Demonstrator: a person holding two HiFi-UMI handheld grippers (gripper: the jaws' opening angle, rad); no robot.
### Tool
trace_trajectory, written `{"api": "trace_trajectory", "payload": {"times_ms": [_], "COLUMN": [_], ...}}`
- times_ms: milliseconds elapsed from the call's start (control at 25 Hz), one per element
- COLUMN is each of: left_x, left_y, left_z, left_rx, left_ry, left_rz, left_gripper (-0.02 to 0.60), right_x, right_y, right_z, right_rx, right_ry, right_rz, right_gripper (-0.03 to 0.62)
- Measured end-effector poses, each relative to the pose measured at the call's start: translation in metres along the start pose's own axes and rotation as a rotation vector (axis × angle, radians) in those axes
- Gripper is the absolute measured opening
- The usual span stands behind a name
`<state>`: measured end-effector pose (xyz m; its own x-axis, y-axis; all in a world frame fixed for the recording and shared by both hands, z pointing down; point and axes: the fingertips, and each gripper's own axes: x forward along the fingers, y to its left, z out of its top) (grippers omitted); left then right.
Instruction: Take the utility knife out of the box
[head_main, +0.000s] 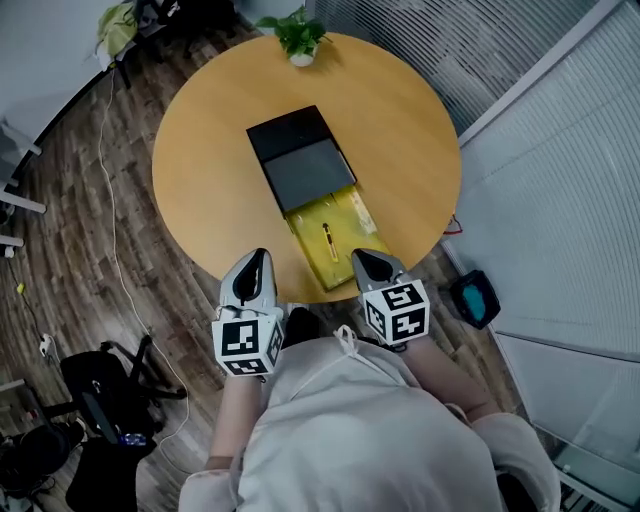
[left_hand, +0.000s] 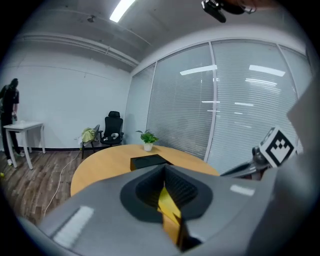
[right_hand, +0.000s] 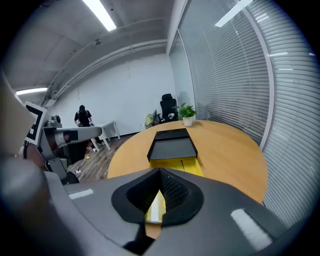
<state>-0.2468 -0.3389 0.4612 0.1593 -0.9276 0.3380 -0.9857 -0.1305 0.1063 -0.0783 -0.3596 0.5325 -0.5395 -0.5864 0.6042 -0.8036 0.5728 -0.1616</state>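
Centre frame: the utility knife in the box looks light, stiff and slim (blade unseen). Pinch mid-handle. Your left gripper and right gripper are closed and empty.

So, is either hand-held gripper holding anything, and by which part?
Nothing is held. The left hand-held gripper and right hand-held gripper are shut and empty; the utility knife lies in the box.
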Motion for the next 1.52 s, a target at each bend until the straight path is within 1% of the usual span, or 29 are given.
{"api": "trace_trajectory", "payload": {"times_ms": [240,360,480,520,560,720,920,1080,1240,1320,1520], "left_x": [0.050,0.068,0.083,0.088,0.093,0.111,0.124,0.134,0.136,0.136,0.128], "left_y": [0.044,0.057,0.066,0.068,0.069,0.073,0.079,0.079,0.080,0.078,0.076], "left_z": [-0.003,-0.007,-0.011,-0.014,-0.018,-0.034,-0.049,-0.053,-0.055,-0.055,-0.051], "left_rx": [0.007,-0.003,-0.012,-0.017,-0.023,-0.040,-0.058,-0.062,-0.069,-0.065,-0.056], "left_ry": [0.053,0.076,0.094,0.103,0.113,0.161,0.202,0.216,0.221,0.222,0.212], "left_rz": [-0.079,-0.107,-0.125,-0.128,-0.132,-0.155,-0.172,-0.176,-0.170,-0.170,-0.165], "left_gripper": [0.006,0.006,0.006,0.006,0.006,0.006,0.006,0.006,0.006,0.006,0.006], "right_x": [0.062,0.085,0.110,0.118,0.125,0.150,0.167,0.171,0.173,0.173,0.169], "right_y": [-0.010,-0.012,-0.015,-0.016,-0.017,-0.024,-0.023,-0.029,-0.029,-0.032,-0.029], "right_z": [-0.008,-0.018,-0.034,-0.041,-0.048,-0.069,-0.090,-0.095,-0.094,-0.094,-0.094], "right_rx": [0.033,0.046,0.048,0.047,0.047,0.048,0.056,0.050,0.033,0.026,0.026], "right_ry": [0.119,0.185,0.277,0.312,0.347,0.454,0.536,0.557,0.543,0.537,0.515], "right_rz": [-0.104,-0.129,-0.142,-0.141,-0.137,-0.137,-0.146,-0.163,-0.165,-0.160,-0.151], "right_gripper": [0.000,0.000,0.003,0.017,0.086,0.101,0.110,0.101,0.097,0.067,0.063]}}
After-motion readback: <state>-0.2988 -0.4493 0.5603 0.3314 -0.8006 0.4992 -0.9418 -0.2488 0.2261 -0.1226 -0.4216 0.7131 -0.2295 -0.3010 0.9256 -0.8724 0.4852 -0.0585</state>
